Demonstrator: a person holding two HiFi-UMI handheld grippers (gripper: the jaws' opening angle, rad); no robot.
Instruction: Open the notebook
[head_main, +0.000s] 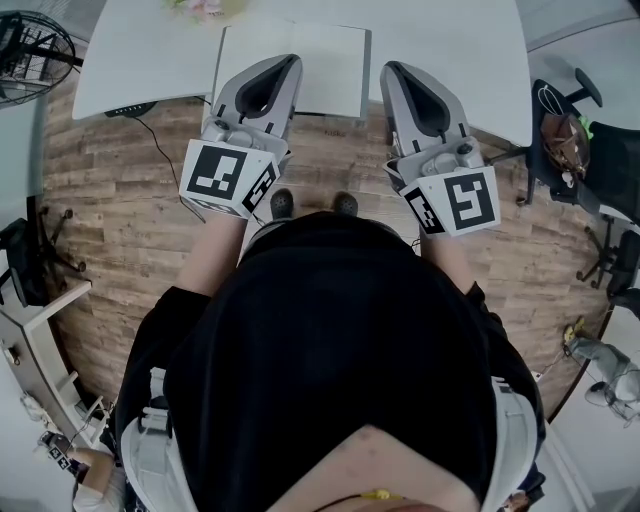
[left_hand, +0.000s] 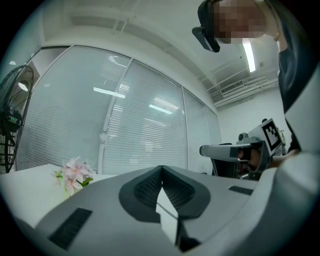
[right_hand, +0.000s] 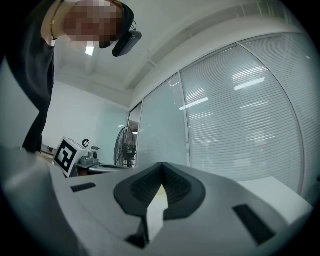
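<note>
One view, the head one, shows the notebook (head_main: 335, 65) on the white surface (head_main: 450, 50); the gripper views miss it. Left gripper (head_main: 284, 60) and right gripper (head_main: 392, 68) are both pressed together, empty.

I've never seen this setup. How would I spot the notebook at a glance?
Look at the white table along the top of the head view. Near its front edge, partly hidden by the left gripper, lies the notebook. It is the only flat pale rectangle, with a dark strip down its right side, unlike the pink flowers behind it.
</note>
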